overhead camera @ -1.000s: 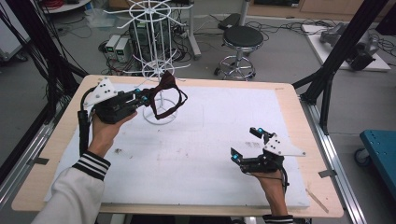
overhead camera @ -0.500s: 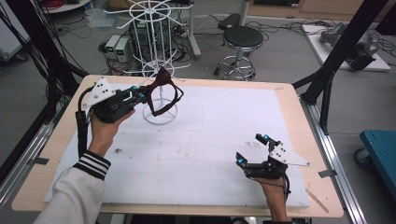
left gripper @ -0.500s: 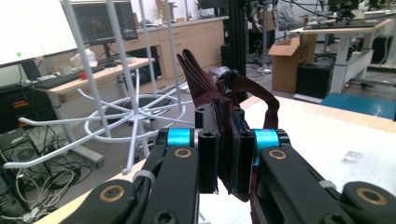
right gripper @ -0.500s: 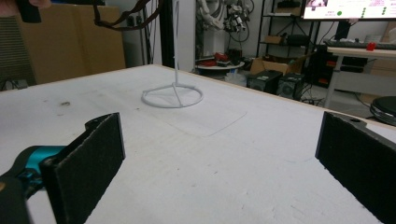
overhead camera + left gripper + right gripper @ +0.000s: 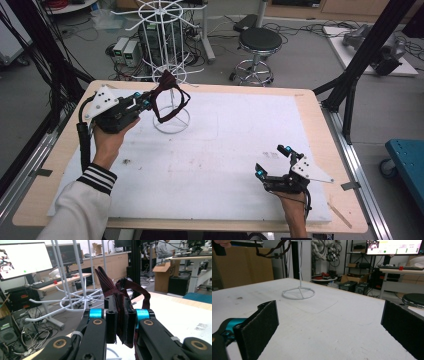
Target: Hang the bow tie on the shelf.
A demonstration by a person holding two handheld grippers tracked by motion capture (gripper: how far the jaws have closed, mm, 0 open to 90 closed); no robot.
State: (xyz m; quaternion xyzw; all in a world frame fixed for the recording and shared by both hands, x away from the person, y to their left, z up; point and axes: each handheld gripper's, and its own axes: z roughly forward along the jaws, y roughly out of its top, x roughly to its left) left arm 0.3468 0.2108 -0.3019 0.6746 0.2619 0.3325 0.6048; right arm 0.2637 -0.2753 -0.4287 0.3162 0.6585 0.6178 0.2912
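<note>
Lifted nearer the rack [image 5: 167,55], our left hand-held gripper [image 5: 145,102] pinches the soft, light strap [image 5: 170,100]; right hand-held gripper [image 5: 274,162] gapes empty.

A white mat [image 5: 225,150] covers the wooden table [image 5: 310,100]. Beyond the far edge — a black round stool [image 5: 256,40] on a chrome base and grey boxes [image 5: 126,49], possibly power units, among floor cables. At right, a blue cart [image 5: 407,160]. A lit monitor [image 5: 22,258] stands on a desk.
</note>
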